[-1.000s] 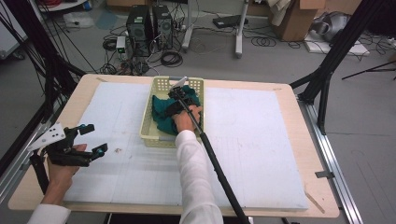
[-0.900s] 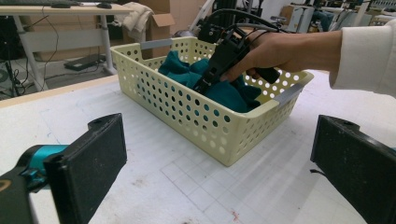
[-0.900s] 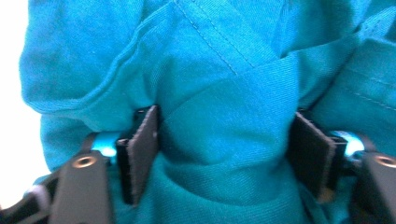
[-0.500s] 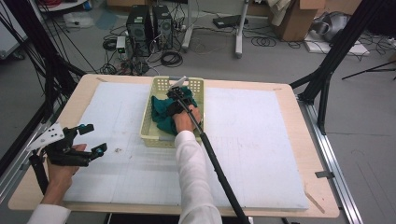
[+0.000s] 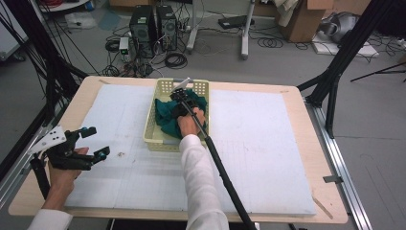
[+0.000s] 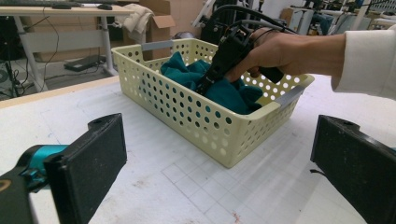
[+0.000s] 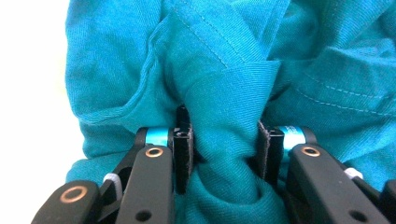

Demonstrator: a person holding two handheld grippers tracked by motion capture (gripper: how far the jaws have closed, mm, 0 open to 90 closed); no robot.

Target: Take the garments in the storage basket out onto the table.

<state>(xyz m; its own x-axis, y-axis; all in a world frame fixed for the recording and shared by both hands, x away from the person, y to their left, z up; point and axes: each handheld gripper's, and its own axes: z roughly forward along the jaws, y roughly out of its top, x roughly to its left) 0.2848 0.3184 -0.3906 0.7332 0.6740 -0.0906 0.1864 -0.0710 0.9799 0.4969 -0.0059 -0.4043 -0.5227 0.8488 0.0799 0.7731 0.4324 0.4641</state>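
Teal garment [image 7: 224, 84], bunched and creased, sits inside the pale yellow perforated basket [image 5: 154, 125] near the far middle of the table; the right gripper [image 7: 223, 154] is down in it with both jaws pinched on a thick fold of the cloth, fabric bulging between and around the pads. In the left gripper view the same tool [image 6: 219, 63] is angled steeply into the basket, the hand [image 6: 280, 51] wrapped round its grip. Judgement: the grasp is made, but the lift is not, since the cloth rests in the basket with none of it over the rim. Removal and whatever laying out follows remain to be done. Left gripper [image 5: 93, 143] is held low over the white foam mat [image 5: 268, 158] at the table's near left corner, jaws spread wide and holding nothing, well apart from the basket.
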